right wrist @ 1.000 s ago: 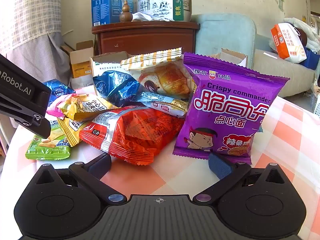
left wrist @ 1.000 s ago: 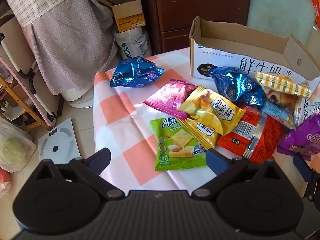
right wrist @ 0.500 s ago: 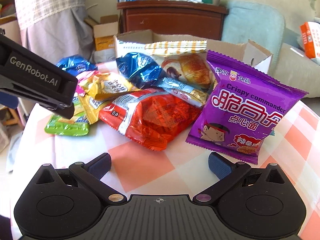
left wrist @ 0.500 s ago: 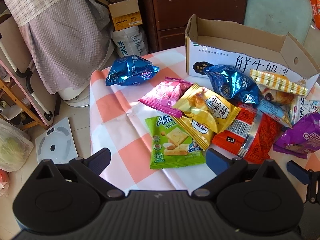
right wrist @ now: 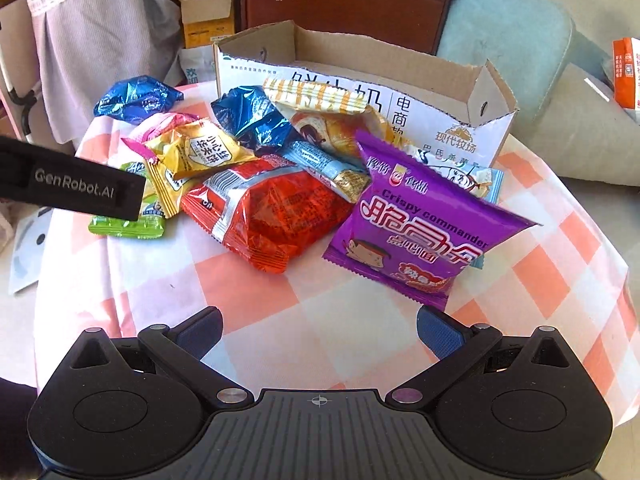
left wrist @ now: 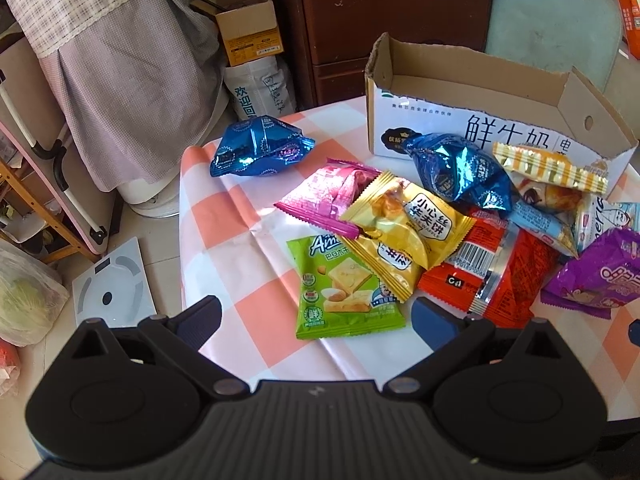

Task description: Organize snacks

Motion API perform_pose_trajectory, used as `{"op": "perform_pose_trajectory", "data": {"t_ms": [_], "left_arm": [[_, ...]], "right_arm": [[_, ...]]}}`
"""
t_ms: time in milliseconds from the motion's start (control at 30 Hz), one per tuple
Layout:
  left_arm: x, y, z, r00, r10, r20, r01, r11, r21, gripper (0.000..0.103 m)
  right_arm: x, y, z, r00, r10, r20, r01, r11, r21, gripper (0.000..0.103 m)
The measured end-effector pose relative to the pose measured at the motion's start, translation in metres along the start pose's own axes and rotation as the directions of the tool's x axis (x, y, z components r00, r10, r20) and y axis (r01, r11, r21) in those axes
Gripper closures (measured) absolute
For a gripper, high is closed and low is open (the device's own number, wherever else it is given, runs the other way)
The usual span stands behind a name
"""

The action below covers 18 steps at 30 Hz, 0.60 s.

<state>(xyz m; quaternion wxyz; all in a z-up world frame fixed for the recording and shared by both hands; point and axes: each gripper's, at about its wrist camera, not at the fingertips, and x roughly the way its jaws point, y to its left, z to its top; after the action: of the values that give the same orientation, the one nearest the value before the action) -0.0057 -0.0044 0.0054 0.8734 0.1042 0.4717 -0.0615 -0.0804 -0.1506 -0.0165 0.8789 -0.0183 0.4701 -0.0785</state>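
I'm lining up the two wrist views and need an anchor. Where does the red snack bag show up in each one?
Left wrist view: the red snack bag lies right of centre, partly under the yellow wafer packets.
Right wrist view: the same bag lies at centre, left of the purple Crispy commander bag.
Shared landmark: the open cardboard milk box behind the pile.

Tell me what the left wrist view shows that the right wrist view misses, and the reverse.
Left wrist only: the full front of the green cracker packet.
Right wrist only: the whole purple Crispy commander bag, and the left gripper's body crossing in front of the green packet.
Both: the open cardboard box, red bag, yellow packets, two blue foil packs, checked tablecloth.
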Motion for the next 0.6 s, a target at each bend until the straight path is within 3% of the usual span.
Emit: {"op": "perform_pose_trajectory", "data": {"t_ms": [367,600], "left_arm": [[-0.005,-0.01,0.005,1.0,-0.013,0.013,0.013,1.0,-0.002,0.002],[-0.008,-0.02,0.006,0.999,-0.011,0.044,0.011,1.0,0.003,0.002]], "right_arm": [[-0.019,-0.032,0.044,0.978,-0.176,0.111,0.172,0.984,0.047,0.0],[-0.017,-0.04,0.053,0.979,-0.161,0.123,0.154,0.986,0.066,0.0]]}}
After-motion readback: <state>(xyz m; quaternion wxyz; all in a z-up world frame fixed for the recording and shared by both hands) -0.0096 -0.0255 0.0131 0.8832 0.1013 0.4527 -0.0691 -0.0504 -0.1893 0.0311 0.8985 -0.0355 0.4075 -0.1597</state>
